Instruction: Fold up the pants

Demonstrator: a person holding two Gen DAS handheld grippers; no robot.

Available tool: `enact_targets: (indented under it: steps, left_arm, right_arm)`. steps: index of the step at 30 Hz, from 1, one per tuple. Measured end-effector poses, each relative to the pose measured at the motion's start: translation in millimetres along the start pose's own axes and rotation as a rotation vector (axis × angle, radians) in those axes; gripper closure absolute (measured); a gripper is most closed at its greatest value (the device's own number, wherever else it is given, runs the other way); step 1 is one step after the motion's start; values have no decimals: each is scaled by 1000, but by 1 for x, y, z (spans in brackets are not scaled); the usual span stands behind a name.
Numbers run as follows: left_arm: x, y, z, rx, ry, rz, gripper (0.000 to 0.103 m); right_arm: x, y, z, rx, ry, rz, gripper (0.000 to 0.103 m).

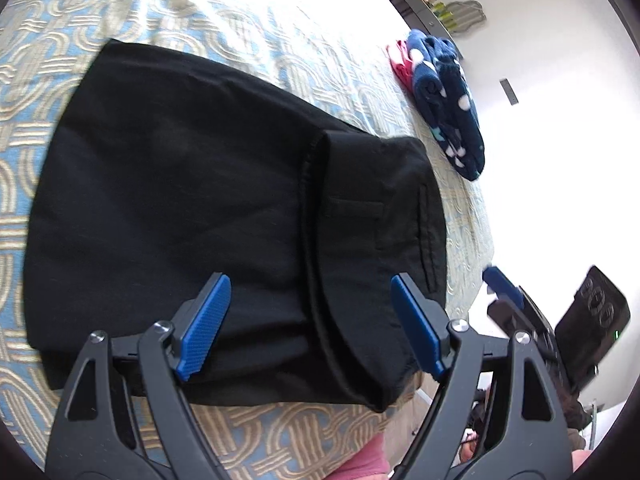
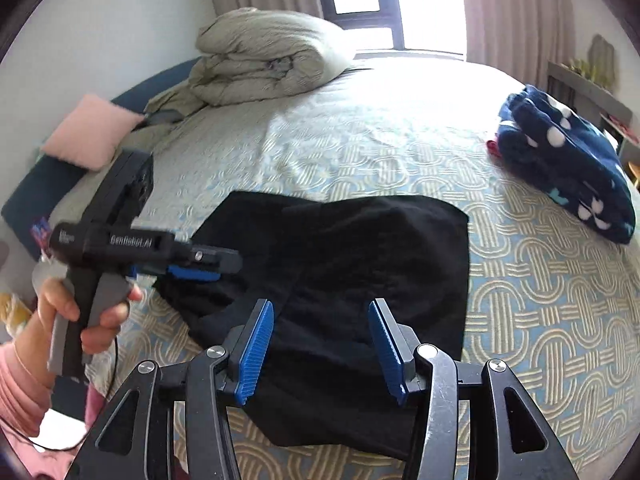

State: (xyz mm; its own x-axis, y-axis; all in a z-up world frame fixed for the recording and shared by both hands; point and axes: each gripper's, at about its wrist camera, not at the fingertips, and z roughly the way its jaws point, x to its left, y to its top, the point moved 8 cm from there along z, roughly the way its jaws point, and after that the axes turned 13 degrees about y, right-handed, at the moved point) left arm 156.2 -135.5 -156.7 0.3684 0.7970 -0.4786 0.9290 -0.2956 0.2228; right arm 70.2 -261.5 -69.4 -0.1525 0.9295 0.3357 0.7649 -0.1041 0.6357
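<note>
Both grippers, left gripper (image 1: 310, 326) and right gripper (image 2: 321, 350), are held wide, empty, above soft, limp folded black pants (image 1: 208, 208); a folded edge is best gripped.

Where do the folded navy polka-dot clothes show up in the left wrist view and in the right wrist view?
Left wrist view: navy polka-dot clothes lie upper right, near the bed's edge, beyond the black pants.
Right wrist view: they lie far right on the bedspread, right of the pants.
Shared landmark: the black pants, center in both.
</note>
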Motion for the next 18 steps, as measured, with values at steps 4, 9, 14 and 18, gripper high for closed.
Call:
enact_targets:
  steps: [4,9,14,18]
  left_arm:
    - [-16,-4,11,22,24,64,21]
    - [-22,-5,15,21,4,56,21]
    - [-38,-11,17,-3,22,115,25]
    - [-48,-13,21,-21,64,159,42]
  right_arm:
    - [-32,2,-3,-20,-67,109,48]
    - [-47,-18,10,40,-80,174,48]
    - [-59,-27,17,62,-106,184,48]
    - [-66,-31,16,77,-172,177,47]
